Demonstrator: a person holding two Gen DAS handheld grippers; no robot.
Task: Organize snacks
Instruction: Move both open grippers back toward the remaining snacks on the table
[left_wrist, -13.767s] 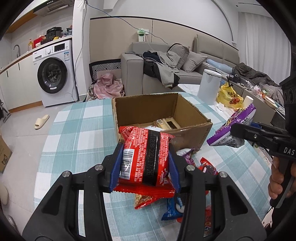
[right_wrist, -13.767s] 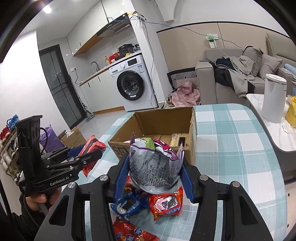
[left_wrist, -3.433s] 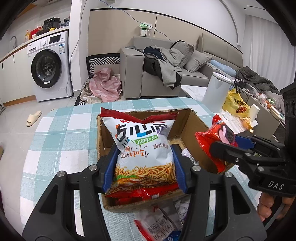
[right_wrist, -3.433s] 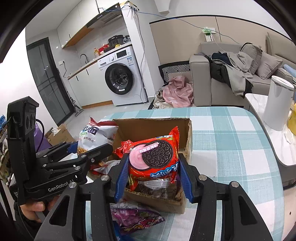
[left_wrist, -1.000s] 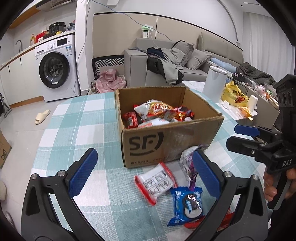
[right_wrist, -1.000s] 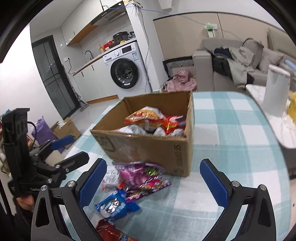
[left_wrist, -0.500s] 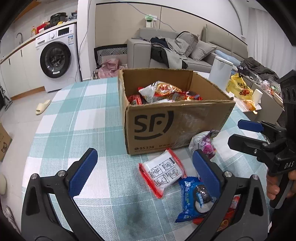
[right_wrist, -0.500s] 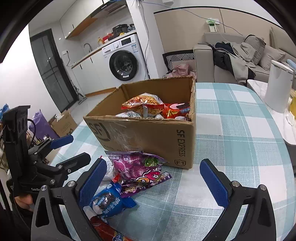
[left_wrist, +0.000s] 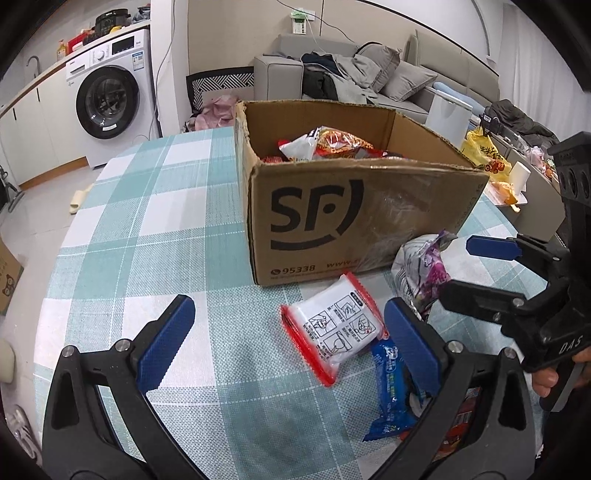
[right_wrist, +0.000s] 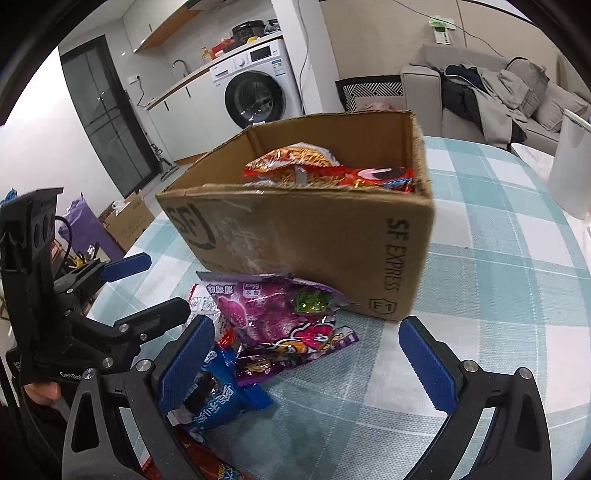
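Note:
A cardboard SF box (left_wrist: 354, 218) stands on the checked table and holds several snack bags (left_wrist: 332, 146); it also shows in the right wrist view (right_wrist: 314, 236). In front of it lie a white red-edged packet (left_wrist: 334, 332), a blue cookie pack (left_wrist: 391, 387) and a purple bag (left_wrist: 424, 273). My left gripper (left_wrist: 288, 339) is open and empty, low over the table, the white packet between its fingers' reach. My right gripper (right_wrist: 306, 354) is open and empty, just above the purple bag (right_wrist: 284, 317) and beside the blue pack (right_wrist: 214, 402).
A red packet (right_wrist: 207, 465) lies at the near table edge. A white bin (right_wrist: 569, 166) stands off the table's right side. A sofa with clothes (left_wrist: 354, 70) and a washing machine (left_wrist: 107, 103) are behind. Bare checked cloth (left_wrist: 155, 221) lies left of the box.
Both open grippers have dropped lower and moved closer to the loose snacks in front of the box. Earlier, each carried a bag to the box and let it go inside.

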